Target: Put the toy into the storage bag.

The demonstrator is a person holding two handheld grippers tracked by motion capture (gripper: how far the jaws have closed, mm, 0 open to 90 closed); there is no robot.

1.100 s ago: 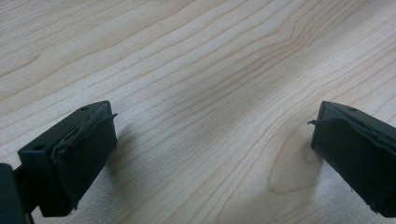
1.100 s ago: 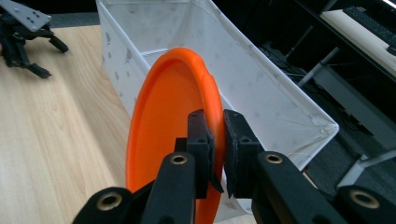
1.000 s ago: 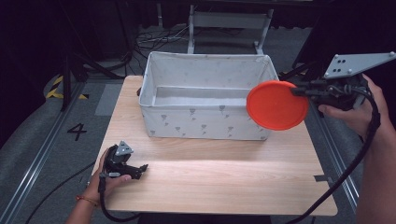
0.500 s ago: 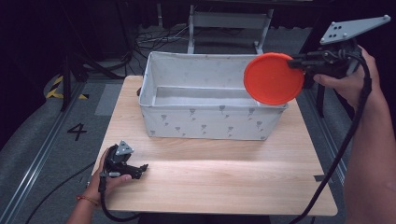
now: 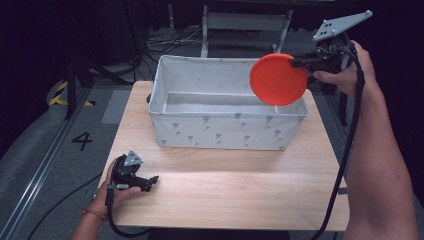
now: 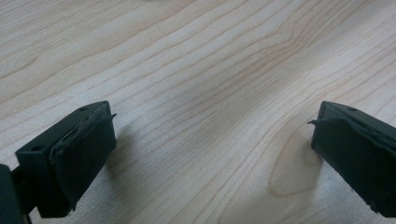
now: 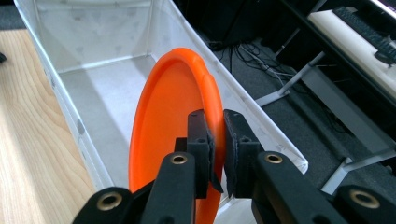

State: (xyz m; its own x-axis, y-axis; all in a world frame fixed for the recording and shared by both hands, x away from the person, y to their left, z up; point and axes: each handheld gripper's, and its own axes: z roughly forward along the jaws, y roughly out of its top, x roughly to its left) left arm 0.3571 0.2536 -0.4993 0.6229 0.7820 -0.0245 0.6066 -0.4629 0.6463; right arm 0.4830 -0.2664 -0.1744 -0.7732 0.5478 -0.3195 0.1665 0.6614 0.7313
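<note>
An orange plate (image 5: 278, 79) hangs on edge over the right end of the white fabric bin (image 5: 200, 131). My right gripper (image 5: 299, 61) is shut on the plate's rim, and in the right gripper view the plate (image 7: 170, 135) stands upright between the jaws of that gripper (image 7: 218, 125), above the bin's open inside (image 7: 100, 95). My left gripper (image 5: 150, 180) rests on the wooden table (image 5: 235, 185) at its front left corner. In the left gripper view its fingers (image 6: 84, 144) stand wide open over bare wood, with nothing between them.
The bin takes up the back half of the table and looks empty inside. A cable (image 5: 345, 165) trails from the right gripper along the person's forearm. Dark floor with cables and a metal frame (image 5: 245, 25) lie beyond the table.
The right gripper has carried the orange plate up and to the left, from beside the bin's right end to over its right end. The left gripper has stayed put.
</note>
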